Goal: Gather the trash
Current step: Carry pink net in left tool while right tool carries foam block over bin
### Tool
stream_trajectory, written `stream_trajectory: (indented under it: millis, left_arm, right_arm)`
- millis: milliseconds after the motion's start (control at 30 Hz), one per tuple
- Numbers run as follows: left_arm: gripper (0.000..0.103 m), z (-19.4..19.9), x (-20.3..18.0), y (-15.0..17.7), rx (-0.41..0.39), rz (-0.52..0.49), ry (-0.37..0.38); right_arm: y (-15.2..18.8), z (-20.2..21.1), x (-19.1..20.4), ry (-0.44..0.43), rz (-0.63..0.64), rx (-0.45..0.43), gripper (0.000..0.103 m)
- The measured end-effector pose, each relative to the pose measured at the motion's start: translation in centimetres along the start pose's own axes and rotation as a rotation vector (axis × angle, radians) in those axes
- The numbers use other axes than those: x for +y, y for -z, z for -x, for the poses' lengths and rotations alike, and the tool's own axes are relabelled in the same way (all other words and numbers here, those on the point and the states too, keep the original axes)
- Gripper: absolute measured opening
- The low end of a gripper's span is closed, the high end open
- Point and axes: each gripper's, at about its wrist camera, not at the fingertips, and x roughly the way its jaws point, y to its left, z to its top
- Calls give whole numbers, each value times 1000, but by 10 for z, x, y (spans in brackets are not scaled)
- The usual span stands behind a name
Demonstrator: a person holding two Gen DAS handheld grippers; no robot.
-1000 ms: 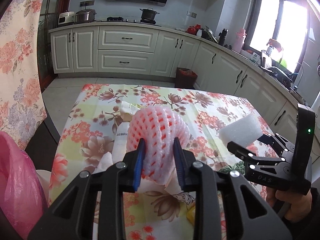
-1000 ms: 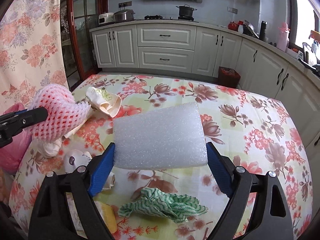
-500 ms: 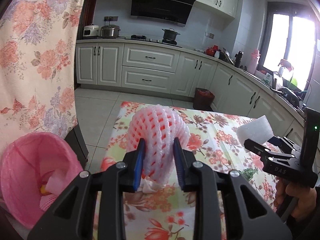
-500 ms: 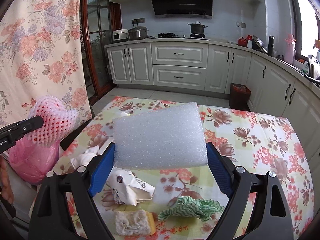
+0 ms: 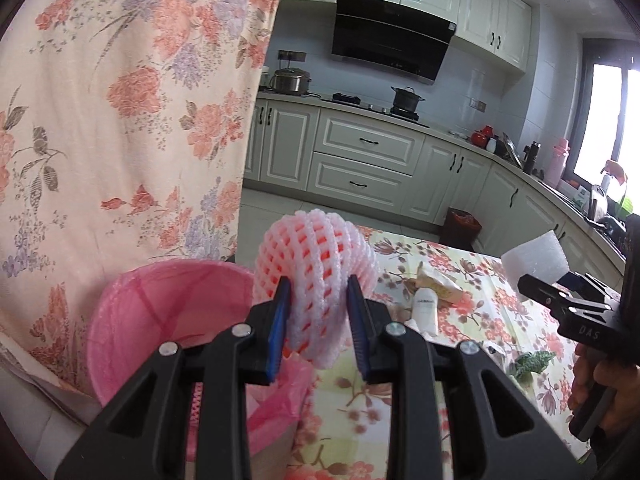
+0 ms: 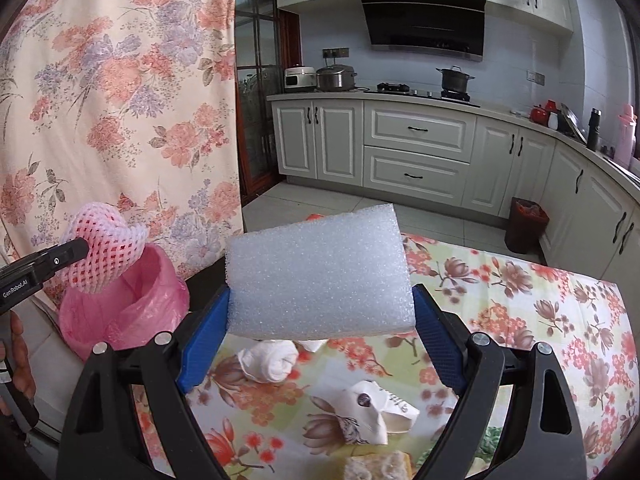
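My left gripper (image 5: pixel 318 304) is shut on a pink foam fruit net (image 5: pixel 316 272), held in the air just right of the open pink trash bag (image 5: pixel 168 312). In the right wrist view the same net (image 6: pixel 104 258) hangs over the bag (image 6: pixel 128 312) at the left. My right gripper (image 6: pixel 320 312) is shut on a white foam block (image 6: pixel 320 276), its blue pads pressing both ends, above the floral table's near-left part. The left wrist view shows that block (image 5: pixel 536 258) at the far right.
On the floral tablecloth (image 6: pixel 520 320) lie a crumpled tissue (image 6: pixel 270 360), a squashed white carton (image 6: pixel 372 416), a green cloth (image 5: pixel 532 362) and a yellow sponge (image 6: pixel 376 466). A flowered curtain (image 5: pixel 120 120) hangs at the left. Kitchen cabinets (image 6: pixel 416 152) and a small floor bin (image 6: pixel 526 224) stand behind.
Both grippers have swung left and risen with their loads. The net now sits beside the pink bag's mouth, and the foam block has come over the table's left side.
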Motion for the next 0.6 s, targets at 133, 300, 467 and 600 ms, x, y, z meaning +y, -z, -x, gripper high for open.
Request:
stream_trajectory:
  millis: [133, 300, 467, 600]
  left_arm:
    - [28, 8, 27, 2, -8, 24, -49]
    - [28, 18, 59, 3, -20, 54, -107]
    - [28, 24, 88, 5, -29, 88, -152]
    - [29, 28, 106, 8, -27, 106, -178]
  right_arm:
    - [-11, -11, 32, -43, 30, -3, 84]
    - [-23, -26, 72, -104, 58, 1, 84]
    - [-32, -42, 113, -178, 87, 3, 84]
    - [-35, -58, 146, -233, 112, 21, 84]
